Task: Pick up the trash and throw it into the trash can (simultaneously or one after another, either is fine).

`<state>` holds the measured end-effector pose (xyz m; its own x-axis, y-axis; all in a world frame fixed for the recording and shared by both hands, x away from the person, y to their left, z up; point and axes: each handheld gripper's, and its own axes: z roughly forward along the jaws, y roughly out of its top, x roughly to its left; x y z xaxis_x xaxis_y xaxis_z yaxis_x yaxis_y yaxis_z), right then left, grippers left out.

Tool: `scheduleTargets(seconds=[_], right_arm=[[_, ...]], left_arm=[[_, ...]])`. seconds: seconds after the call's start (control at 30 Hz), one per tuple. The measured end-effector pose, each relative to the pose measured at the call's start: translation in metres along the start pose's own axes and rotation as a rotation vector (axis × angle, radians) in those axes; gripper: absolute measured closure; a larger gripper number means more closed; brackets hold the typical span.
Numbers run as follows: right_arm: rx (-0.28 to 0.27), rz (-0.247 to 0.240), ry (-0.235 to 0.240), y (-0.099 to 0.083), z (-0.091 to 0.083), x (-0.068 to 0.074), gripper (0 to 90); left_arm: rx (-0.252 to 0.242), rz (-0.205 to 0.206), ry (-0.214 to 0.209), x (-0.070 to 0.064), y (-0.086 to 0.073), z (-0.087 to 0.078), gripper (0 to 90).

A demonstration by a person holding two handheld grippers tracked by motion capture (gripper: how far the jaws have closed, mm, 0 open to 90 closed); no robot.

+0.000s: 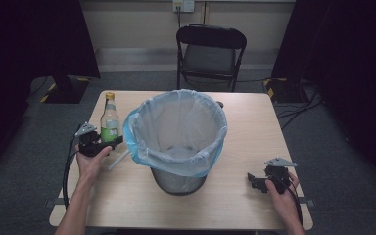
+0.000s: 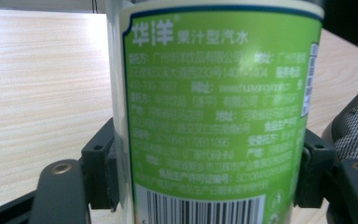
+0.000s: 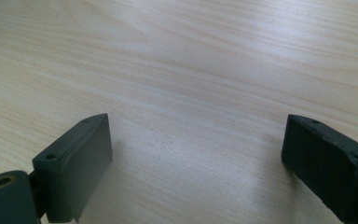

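High view: left gripper (image 1: 108, 145) clamps upright bottle (image 1: 109, 119), cap up; right gripper (image 1: 255, 182) gapes.

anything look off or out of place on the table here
Nothing is spilled or broken. One oddity: the blue liner of the bin hangs unevenly, drooping lower on the side by the bottle. The bottle stands upright between the left tool jaws.

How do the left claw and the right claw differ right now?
The left claw has its jaws pressed on either side of the green-labelled bottle; the right claw has its jaws spread wide with nothing between them. The left sits beside the lined bin; the right is over bare table. Both are hand-held.
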<state>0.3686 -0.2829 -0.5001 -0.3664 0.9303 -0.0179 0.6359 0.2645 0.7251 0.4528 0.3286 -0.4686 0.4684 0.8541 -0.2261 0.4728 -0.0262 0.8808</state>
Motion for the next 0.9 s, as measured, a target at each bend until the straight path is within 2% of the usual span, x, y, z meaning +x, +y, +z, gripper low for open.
scheduleTargets(seconds=[0.53, 0.77, 0.9], right_arm=[[0.000, 0.000, 0.000, 0.000, 0.000, 0.000, 7.7], [0.000, 0.000, 0.000, 0.000, 0.000, 0.000, 7.7], [0.000, 0.000, 0.000, 0.000, 0.000, 0.000, 7.7]], left_arm=[[-0.074, 0.001, -0.062, -0.012, 0.017, -0.015, 28.3], [-0.070, 0.000, -0.069, -0.011, 0.018, -0.015, 28.3], [-0.090, -0.003, -0.084, -0.011, 0.021, -0.019, 28.3]])
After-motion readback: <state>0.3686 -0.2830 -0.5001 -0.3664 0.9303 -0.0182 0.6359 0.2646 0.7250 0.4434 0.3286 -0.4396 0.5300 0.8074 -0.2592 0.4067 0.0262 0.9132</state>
